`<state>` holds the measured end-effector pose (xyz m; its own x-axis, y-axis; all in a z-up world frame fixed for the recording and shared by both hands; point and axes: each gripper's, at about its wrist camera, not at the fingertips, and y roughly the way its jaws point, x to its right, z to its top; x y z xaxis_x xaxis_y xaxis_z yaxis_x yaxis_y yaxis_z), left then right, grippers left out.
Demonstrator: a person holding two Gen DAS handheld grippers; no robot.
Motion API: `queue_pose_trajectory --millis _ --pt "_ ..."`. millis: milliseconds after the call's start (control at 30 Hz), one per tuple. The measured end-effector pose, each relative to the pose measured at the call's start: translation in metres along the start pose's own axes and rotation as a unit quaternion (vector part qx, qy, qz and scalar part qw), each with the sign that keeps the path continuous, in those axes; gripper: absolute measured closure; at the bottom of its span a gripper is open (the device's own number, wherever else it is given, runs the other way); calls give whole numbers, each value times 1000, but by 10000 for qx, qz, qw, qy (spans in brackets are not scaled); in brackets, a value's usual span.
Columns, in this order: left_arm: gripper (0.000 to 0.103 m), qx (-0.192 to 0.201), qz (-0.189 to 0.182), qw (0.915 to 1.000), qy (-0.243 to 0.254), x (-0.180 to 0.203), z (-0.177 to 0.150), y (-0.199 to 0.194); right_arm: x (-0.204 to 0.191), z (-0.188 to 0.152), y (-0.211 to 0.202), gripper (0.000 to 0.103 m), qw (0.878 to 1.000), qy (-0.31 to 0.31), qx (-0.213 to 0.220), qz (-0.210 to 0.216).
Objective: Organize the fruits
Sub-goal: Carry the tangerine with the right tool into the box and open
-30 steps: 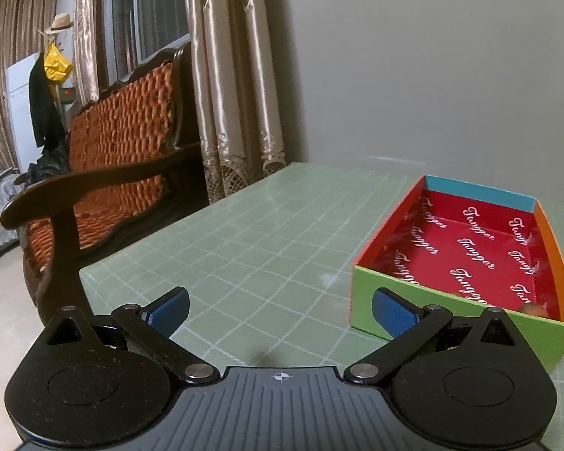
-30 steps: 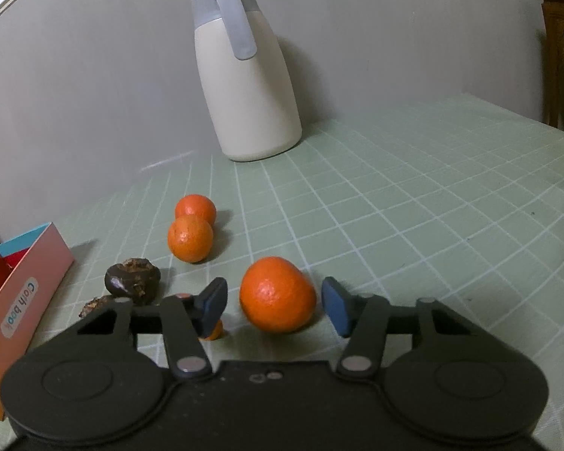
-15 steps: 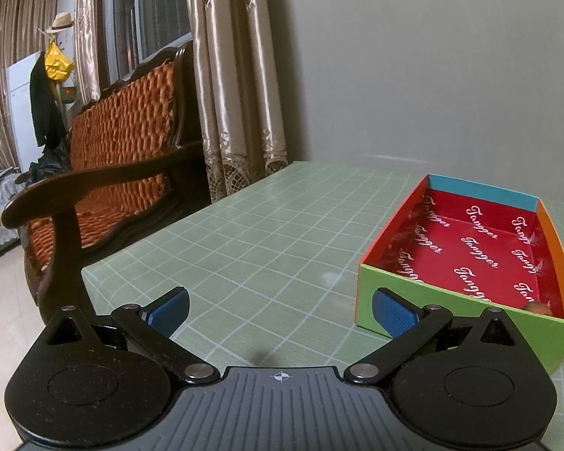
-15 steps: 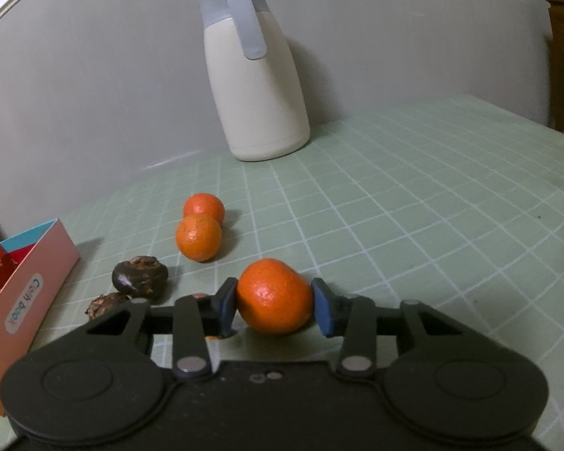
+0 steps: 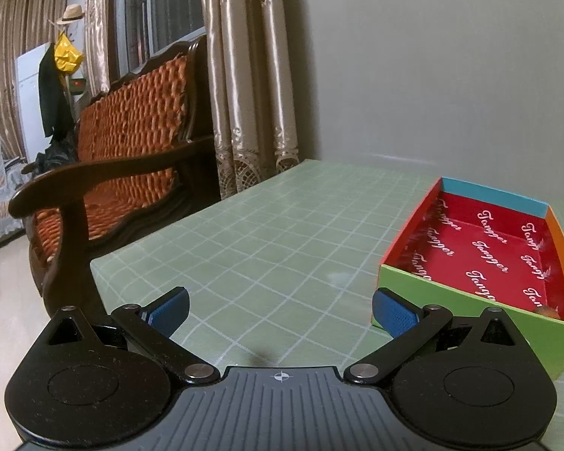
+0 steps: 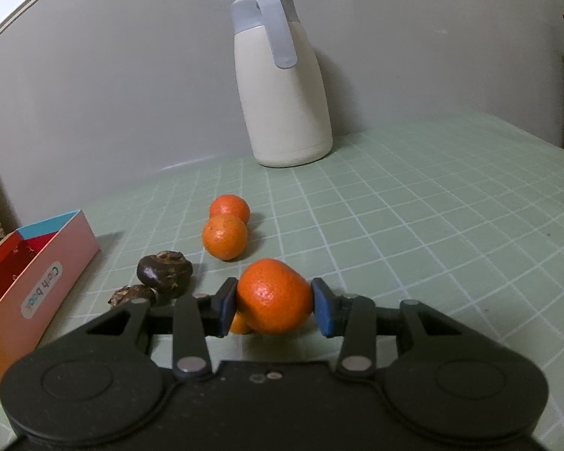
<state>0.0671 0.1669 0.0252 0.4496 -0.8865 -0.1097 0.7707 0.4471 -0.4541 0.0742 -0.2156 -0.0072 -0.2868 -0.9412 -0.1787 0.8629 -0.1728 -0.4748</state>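
My right gripper (image 6: 274,306) is shut on an orange mandarin (image 6: 273,295), its blue pads pressing both sides. A smaller orange piece (image 6: 240,324) peeks out just behind the left pad. Two more mandarins (image 6: 224,236) (image 6: 229,207) lie farther back, touching each other. Two dark brown water chestnuts (image 6: 164,270) (image 6: 131,295) rest to the left. The colourful box (image 6: 37,282) stands at the left edge. In the left wrist view, my left gripper (image 5: 280,310) hovers open over the table, beside the same box (image 5: 470,300), whose red floor holds one small brown item (image 5: 547,311) in the near right corner.
A cream thermos jug (image 6: 280,86) with a grey lid stands at the back by the grey wall. The green checked tablecloth (image 6: 432,225) covers the table. A wooden bench with orange cushions (image 5: 131,143) and curtains (image 5: 244,75) stand beyond the table's left edge (image 5: 105,263).
The right gripper's pads closed onto the mandarin, which now sits slightly higher in view. The left gripper stayed open and barely moved.
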Motion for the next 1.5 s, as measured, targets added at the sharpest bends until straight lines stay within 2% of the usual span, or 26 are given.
queue_pose_trajectory --millis 233,567,733,1000,1133,1500 --pt "0 -53 44 9998 -163 -11 1 2 -11 -2 -8 62 9995 -166 66 256" --pt "0 -163 244 9987 -407 -34 0 6 -44 1 -21 62 9926 -362 274 1127" --pt "0 -181 384 9983 -401 -44 -2 6 -70 4 -29 62 9828 -552 361 1726" --pt "0 -218 556 9972 -442 -64 -6 6 -135 0 -36 62 9577 -1159 363 2607" --pt "0 -266 608 9964 -525 -74 -7 8 -161 -6 -33 62 9483 -1423 259 2825" --pt "0 -308 629 9958 -587 -82 -9 12 -197 -23 -24 61 9381 -1883 -96 2905"
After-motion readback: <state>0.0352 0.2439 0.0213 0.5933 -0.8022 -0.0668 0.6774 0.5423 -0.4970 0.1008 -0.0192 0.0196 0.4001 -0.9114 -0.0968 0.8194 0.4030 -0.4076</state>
